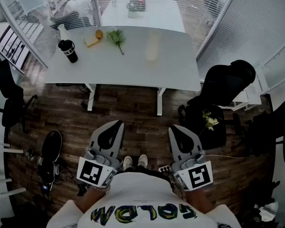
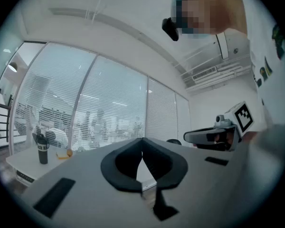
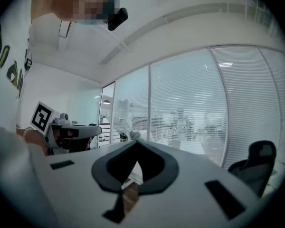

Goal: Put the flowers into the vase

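1. Head view: I hold my left gripper and right gripper low over the wooden floor, well short of the white table. The flowers lie on the table, and the pale vase stands to their right, apart from them. A black bottle stands near the table's left end
2. Left gripper view: my jaws are pressed together with nothing between them
3. Right gripper view: these jaws are also closed and empty
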